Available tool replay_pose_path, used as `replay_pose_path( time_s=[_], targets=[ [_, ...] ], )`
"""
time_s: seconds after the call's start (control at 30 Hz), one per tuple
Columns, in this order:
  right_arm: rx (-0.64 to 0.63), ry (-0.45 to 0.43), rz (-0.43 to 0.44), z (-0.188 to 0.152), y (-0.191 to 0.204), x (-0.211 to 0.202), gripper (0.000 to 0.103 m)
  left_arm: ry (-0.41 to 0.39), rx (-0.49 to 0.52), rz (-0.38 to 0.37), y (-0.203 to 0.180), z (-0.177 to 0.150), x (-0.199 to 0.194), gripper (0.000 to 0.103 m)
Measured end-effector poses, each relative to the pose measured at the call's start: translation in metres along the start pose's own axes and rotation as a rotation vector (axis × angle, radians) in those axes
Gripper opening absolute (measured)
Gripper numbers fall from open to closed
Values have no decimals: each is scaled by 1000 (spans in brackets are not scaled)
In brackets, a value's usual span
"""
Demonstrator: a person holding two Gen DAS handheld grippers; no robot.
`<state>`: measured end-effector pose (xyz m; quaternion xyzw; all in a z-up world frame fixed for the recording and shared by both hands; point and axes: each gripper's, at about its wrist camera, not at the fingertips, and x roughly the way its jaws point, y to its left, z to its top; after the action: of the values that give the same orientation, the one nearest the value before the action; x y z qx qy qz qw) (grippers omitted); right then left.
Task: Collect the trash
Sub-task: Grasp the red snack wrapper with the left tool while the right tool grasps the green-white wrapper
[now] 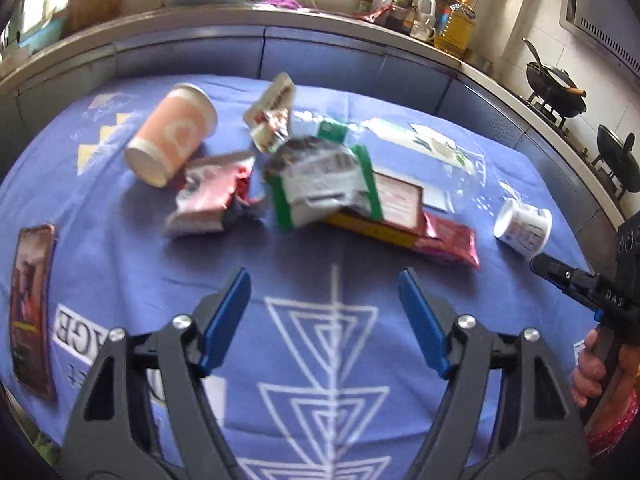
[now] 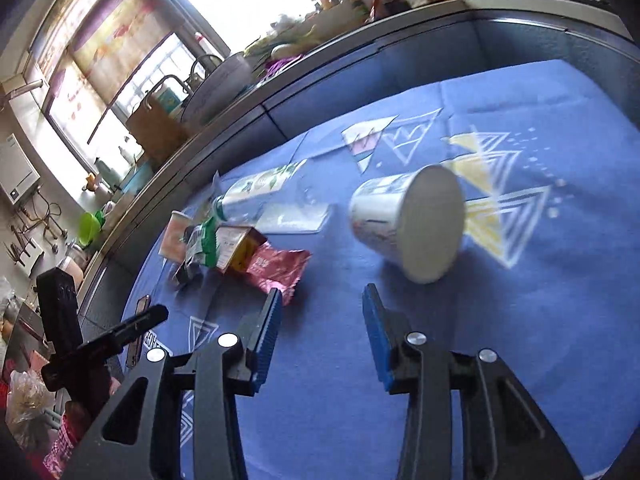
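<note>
Lying tipped among wrappers are two cups (image 1: 172,140) (image 2: 404,224), both grippers (image 1: 324,316) (image 2: 320,336) gaping, empty.

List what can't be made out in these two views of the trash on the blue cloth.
- Yellow box, left wrist view: its front is covered by the green-edged wrapper; print blurred.
- White cup, right wrist view: motion blur smears its label; the mouth faces away.
- Clear bottle, right wrist view: its neck end is hidden behind the wrapper pile.
- Flat packet, left wrist view: text too dark and warped at the edge.
</note>
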<state>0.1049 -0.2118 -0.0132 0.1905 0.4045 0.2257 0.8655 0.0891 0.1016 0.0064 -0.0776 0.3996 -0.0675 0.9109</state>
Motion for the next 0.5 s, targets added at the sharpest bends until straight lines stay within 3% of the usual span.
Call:
replay_pose_path(
  time_s=[0.07,0.13,0.33,0.4,0.5],
  targets=[
    [17,7,-2,1,7,9,43,-15,48,4,5,6,4,85],
    [49,6,-4,9,7,18,43,0,35,-19,18,14,13,86],
    [-16,8,-66,28,23,35,43,46,-255,-295,52,31,26,85],
    [-93,3,-67,35,44,40,43,58,-331,-351,60,34,31,85],
    [-285,28,-46,45,92,57,43,42,-356,-353,68,32,27,85]
  ],
)
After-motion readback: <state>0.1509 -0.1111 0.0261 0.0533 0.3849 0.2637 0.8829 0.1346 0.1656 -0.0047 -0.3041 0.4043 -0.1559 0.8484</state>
